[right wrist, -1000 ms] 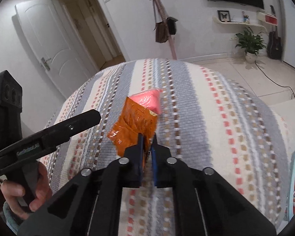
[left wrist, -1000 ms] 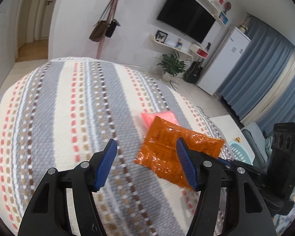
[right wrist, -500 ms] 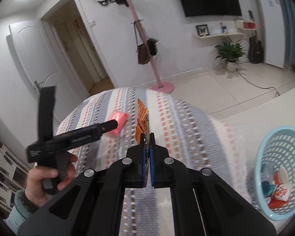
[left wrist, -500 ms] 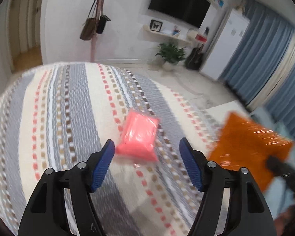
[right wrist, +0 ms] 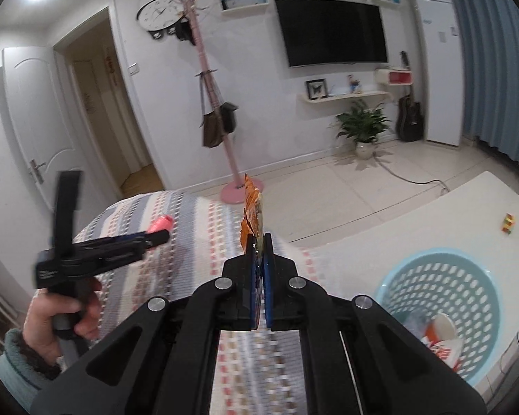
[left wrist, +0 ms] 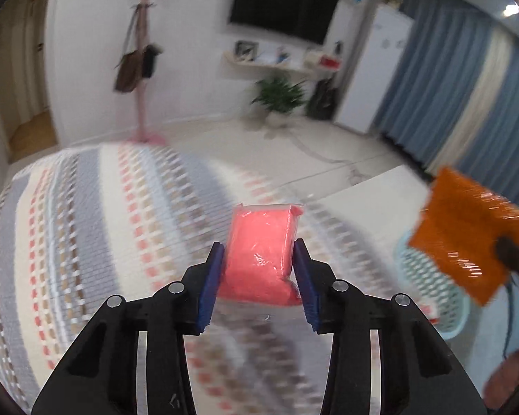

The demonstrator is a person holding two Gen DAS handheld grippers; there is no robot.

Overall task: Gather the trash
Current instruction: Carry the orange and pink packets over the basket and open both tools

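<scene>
A: Where is the trash held?

B: The orange packet [right wrist: 252,207] is pinched edge-on by the right gripper [right wrist: 259,297], its fingers together on the lower edge, lifted above the striped bed cover [right wrist: 197,228]. The pink packet [left wrist: 259,256] is bracketed by the left gripper [left wrist: 257,285], pads against both its sides, near the cover's right edge.

A: How will they handle?

B: Both are judged light, soft and slippery film. A grip across the middle is advised; a thin seam could slip. The blue basket [right wrist: 474,269] is seen just beside the bed.
</scene>
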